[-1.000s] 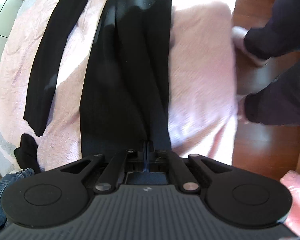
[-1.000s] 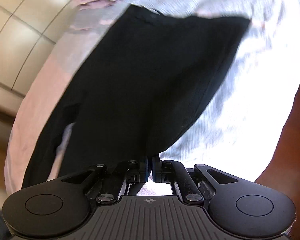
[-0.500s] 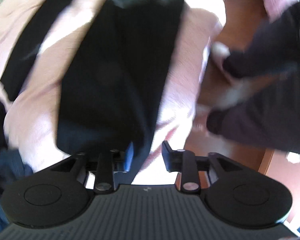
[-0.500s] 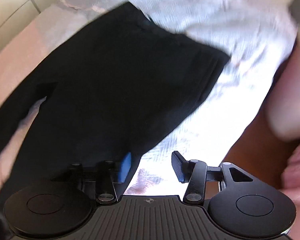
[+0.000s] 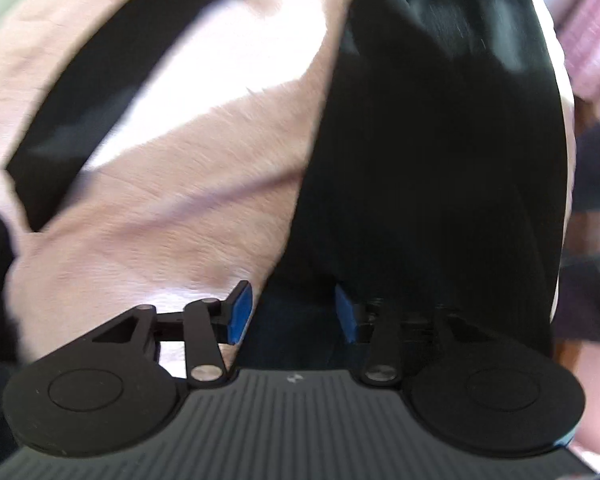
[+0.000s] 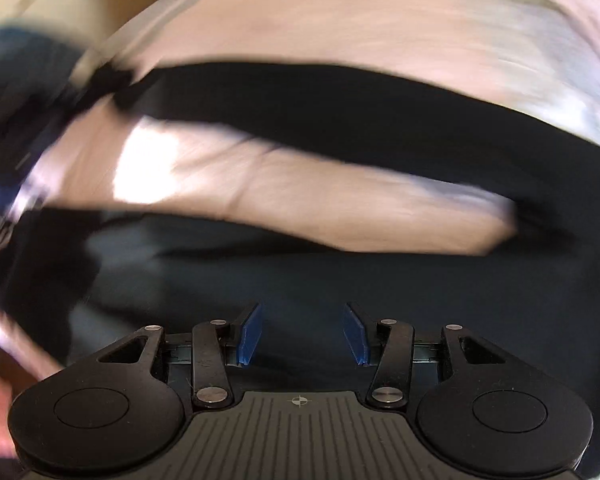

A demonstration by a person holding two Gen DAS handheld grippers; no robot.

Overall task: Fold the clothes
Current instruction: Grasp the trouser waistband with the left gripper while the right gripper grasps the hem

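A black garment lies spread on a pink blanket. Its long folded body runs up the right of the left wrist view, and a sleeve stretches to the upper left. My left gripper is open and empty, with the garment's near edge between its blue pads. In the blurred right wrist view the garment fills the lower half and a sleeve crosses the blanket. My right gripper is open and empty just above the cloth.
Blue jeans lie at the left edge of the right wrist view. A person's dark trouser leg and wooden floor show at the right edge of the left wrist view. A pink bundle sits at top right.
Both grippers were shut on the black garment a second ago; both opened and let it go. Both then swung over the cloth, the right one turning towards the sleeve side.
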